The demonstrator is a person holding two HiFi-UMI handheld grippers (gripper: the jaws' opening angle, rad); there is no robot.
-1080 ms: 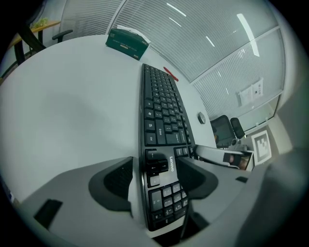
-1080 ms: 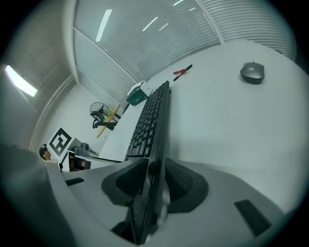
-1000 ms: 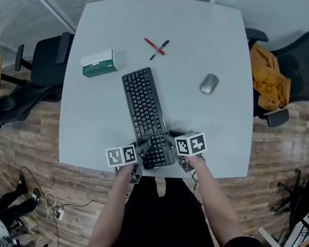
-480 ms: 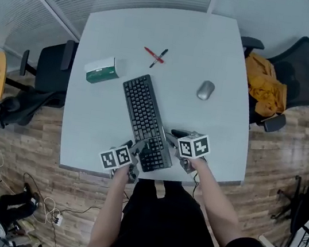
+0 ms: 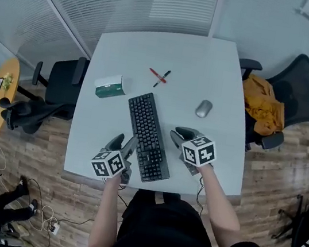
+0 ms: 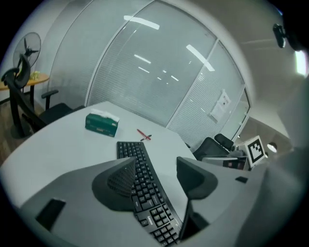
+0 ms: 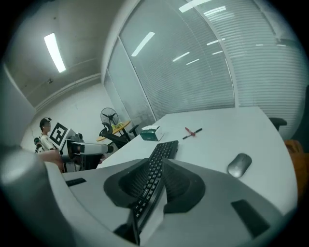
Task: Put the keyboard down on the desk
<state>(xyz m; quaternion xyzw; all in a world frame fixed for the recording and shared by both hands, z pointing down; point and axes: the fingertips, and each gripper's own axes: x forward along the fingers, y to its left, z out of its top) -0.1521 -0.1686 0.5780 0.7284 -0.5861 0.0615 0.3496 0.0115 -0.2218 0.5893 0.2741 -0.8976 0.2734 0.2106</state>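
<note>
Two grippers hover over the desk's (image 5: 210, 65) near edge. Your left gripper (image 5: 123, 145) has its jaws spread wide and empty. Your right gripper's (image 5: 180, 137) jaws have just been closing to a slim gap and pinch nothing. Between the grippers the keyboard (image 5: 148, 136) lies flat, angled from the near edge toward the centre. Beyond it are a mouse (image 5: 203, 108), a green box (image 5: 109, 86) and pens (image 5: 159, 77).

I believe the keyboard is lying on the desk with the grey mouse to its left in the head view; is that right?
Not quite: the head view shows the grey mouse to the right of the keyboard. The keyboard does lie on the desk.
</note>
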